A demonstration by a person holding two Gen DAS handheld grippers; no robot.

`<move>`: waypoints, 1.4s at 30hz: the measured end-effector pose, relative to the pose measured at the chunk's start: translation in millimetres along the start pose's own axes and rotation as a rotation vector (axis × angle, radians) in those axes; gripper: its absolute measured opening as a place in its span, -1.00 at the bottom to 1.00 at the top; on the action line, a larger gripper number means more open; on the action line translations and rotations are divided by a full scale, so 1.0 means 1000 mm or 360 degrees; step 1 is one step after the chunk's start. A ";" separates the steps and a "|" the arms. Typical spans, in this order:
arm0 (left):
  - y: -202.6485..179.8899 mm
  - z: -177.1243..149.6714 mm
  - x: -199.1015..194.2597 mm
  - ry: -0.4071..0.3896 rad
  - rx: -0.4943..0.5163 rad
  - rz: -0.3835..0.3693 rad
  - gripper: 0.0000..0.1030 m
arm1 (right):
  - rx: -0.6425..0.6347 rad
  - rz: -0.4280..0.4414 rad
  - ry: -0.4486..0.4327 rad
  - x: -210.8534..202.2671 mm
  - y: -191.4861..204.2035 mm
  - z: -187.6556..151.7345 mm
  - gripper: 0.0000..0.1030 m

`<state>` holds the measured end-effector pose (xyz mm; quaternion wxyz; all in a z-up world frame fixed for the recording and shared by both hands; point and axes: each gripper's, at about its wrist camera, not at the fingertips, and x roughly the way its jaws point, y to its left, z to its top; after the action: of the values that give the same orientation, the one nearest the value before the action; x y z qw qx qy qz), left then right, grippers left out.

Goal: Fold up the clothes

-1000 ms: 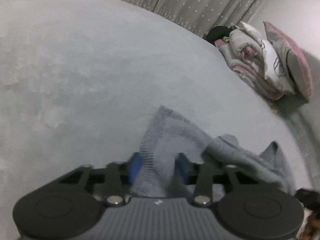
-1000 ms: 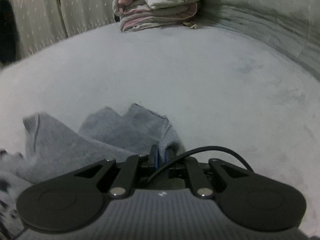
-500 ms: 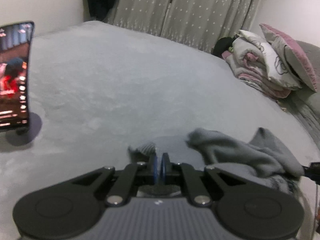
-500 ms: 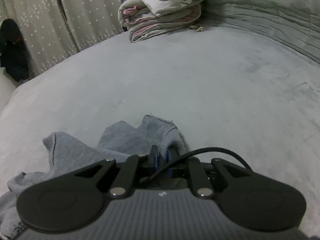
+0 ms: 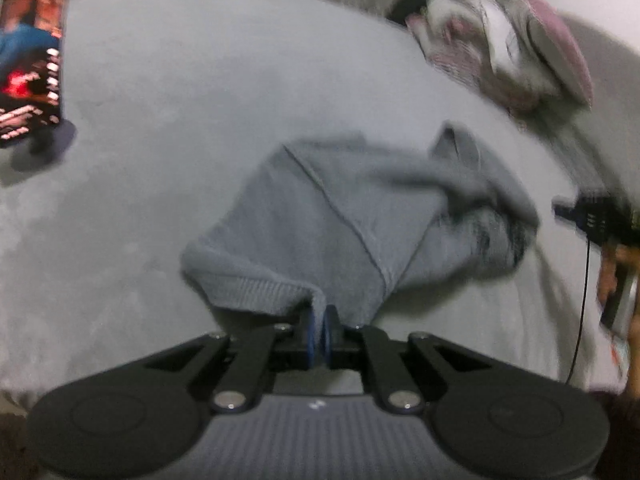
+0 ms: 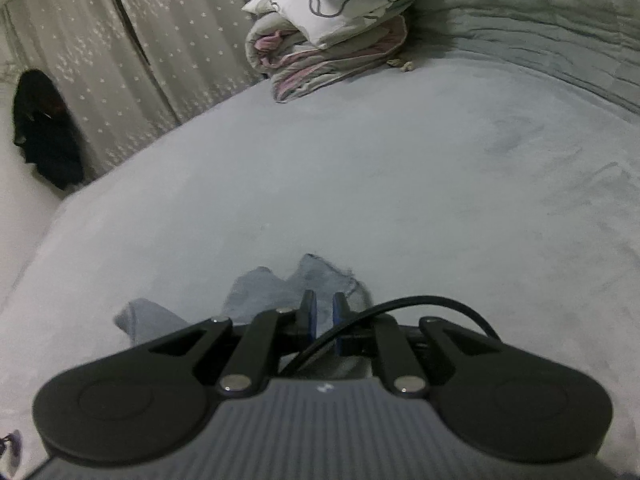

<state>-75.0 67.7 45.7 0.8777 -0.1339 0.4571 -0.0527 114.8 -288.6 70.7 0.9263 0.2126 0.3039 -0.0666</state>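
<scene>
A grey knit sweater [image 5: 340,216] lies crumpled on the grey bed [image 5: 200,100]. My left gripper [image 5: 319,322] is shut on its ribbed hem, and the cloth stretches away to the right. In the right wrist view the sweater [image 6: 280,292] bunches just in front of my right gripper [image 6: 324,312]. Its blue pads [image 6: 339,312] stand a little apart with grey cloth between them. The right gripper also shows at the right edge of the left wrist view [image 5: 592,216].
A lit phone [image 5: 30,52] stands on a holder at the bed's left. A stack of folded bedding and pillows [image 6: 332,36] sits at the far side, also in the left wrist view [image 5: 500,44]. Dotted curtains [image 6: 132,60] hang behind. A dark garment [image 6: 44,140] hangs at left.
My left gripper, shut on the hem, has lifted and pulled the sweater so it spreads out before it. The right view has risen and shows less of the sweater.
</scene>
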 end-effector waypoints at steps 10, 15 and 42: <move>-0.015 0.027 -0.010 -0.0067 0.0126 -0.0025 0.01 | -0.0218 0.0124 0.0107 0.015 0.021 0.001 -0.45; -0.013 0.061 -0.002 -0.0221 0.0147 0.0043 0.22 | -0.0315 0.0206 0.0096 0.023 0.032 0.003 -0.12; 0.029 0.111 0.107 -0.0258 0.0054 -0.0048 -0.88 | -0.0758 0.0943 0.0575 0.045 0.103 -0.050 -0.11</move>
<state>76.6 93.1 13.8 0.9131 -0.1296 0.3815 -0.0626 149.9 -173.6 44.3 0.8605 0.0790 0.3940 0.3131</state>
